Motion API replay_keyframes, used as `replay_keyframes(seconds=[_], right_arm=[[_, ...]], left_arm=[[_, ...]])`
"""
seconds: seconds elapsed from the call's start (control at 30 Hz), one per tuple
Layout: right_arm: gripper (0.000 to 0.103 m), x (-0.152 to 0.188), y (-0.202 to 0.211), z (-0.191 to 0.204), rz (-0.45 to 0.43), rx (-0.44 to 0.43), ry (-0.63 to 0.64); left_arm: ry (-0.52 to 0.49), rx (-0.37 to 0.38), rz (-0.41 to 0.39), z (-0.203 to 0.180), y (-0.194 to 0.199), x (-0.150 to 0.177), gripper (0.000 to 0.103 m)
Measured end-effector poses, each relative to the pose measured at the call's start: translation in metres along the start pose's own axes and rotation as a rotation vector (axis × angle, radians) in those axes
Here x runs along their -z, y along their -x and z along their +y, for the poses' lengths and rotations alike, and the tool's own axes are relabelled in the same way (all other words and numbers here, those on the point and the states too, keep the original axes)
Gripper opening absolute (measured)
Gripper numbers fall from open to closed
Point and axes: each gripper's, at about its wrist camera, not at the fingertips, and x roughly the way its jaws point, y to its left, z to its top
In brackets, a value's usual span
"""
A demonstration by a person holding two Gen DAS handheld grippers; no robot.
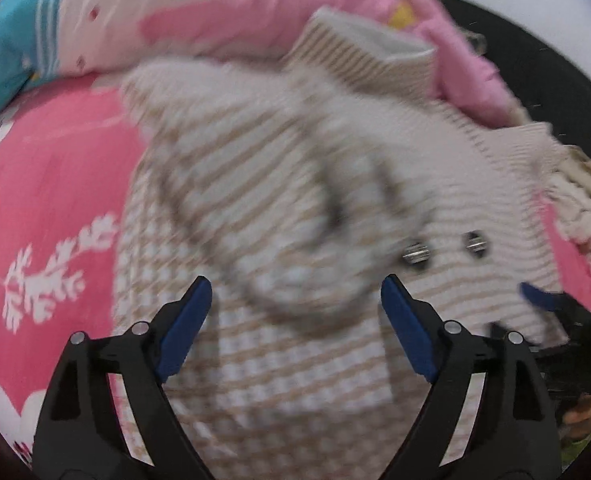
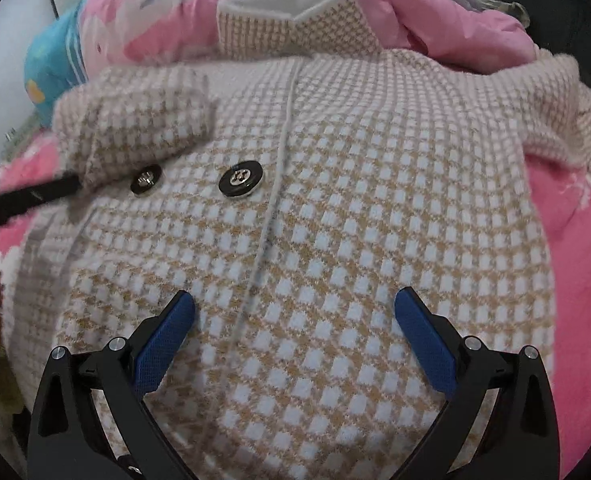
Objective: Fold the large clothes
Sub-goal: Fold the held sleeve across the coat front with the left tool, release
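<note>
- A tan-and-white checked knit jacket point(image 2: 315, 240) lies spread on a bed with a pink printed sheet point(image 1: 43, 208), collar point(image 2: 295, 24) at the far end against pink bedding point(image 2: 435, 12); one sleeve point(image 2: 135, 128) is folded across the left front beside two black buttons point(image 2: 240, 179).
- Left claw point(image 1: 295, 312) and right claw point(image 2: 295, 328) hover over the jacket, both spread and holding nothing.
- The thick knit looks soft, floppy and fairly heavy; firmer edges such as cuff, hem or shoulder seam seem the best holds.

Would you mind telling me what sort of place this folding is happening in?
Most likely a bedroom: the checked coat lies on a pink patterned bedspread, with a bunched pink quilt and a blue pillow behind it.
</note>
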Motion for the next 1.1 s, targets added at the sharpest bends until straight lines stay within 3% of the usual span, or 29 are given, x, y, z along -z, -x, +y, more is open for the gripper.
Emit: replay_keyframes(seconds=[0.03, 0.1, 0.17, 0.3, 0.37, 0.43, 0.5, 0.63, 0.67, 0.73, 0.8, 0.87, 1.0, 1.1], right_arm=[[0.098, 0.0, 0.001, 0.0, 0.013, -0.007, 0.017], [0.098, -0.005, 0.005, 0.002, 0.07, 0.009, 0.056], [0.098, -0.019, 0.018, 0.003, 0.092, 0.011, 0.062], [0.098, -0.069, 0.061, 0.031, -0.047, -0.129, 0.091], [0.098, -0.097, 0.066, 0.055, -0.071, -0.231, 0.114], [0.098, -0.129, 0.053, 0.083, -0.06, -0.284, 0.146], [0.098, -0.152, 0.029, 0.114, -0.037, -0.255, 0.196], [0.094, -0.175, -0.034, 0.137, 0.108, -0.203, 0.227], [0.086, -0.175, -0.045, 0.131, 0.131, -0.179, 0.229], [0.082, -0.163, -0.048, 0.109, 0.167, -0.158, 0.194], [0.08, -0.144, -0.028, 0.08, 0.162, -0.204, 0.13], [0.077, -0.124, -0.003, 0.059, 0.132, -0.187, 0.122], [0.075, -0.07, 0.03, 0.006, 0.136, -0.077, 0.066], [0.062, -0.038, 0.032, -0.026, 0.165, -0.053, -0.046]], left_arm=[[0.003, -0.001, 0.05, 0.007, -0.003, 0.003, 0.084], [0.012, 0.047, 0.048, 0.017, -0.006, 0.007, 0.087], [-0.008, 0.066, 0.044, 0.019, -0.006, 0.01, 0.096], [-0.092, 0.037, 0.041, 0.012, -0.006, 0.02, 0.095], [-0.138, -0.007, 0.032, 0.002, -0.007, 0.026, 0.095], [-0.192, -0.077, 0.033, -0.009, -0.011, 0.03, 0.095], [-0.214, -0.116, 0.02, -0.017, -0.013, 0.033, 0.095], [-0.204, -0.108, -0.004, -0.018, -0.01, 0.039, 0.095], [-0.188, -0.085, -0.013, -0.015, -0.009, 0.038, 0.095], [-0.144, -0.031, -0.042, -0.003, 0.003, 0.042, 0.095], [-0.094, 0.02, -0.075, 0.007, 0.015, 0.044, 0.095], [-0.031, 0.048, -0.1, 0.02, 0.024, 0.047, 0.095], [0.061, 0.121, -0.08, 0.039, 0.021, 0.052, 0.095], [0.077, 0.136, -0.079, 0.044, 0.021, 0.051, 0.095]])
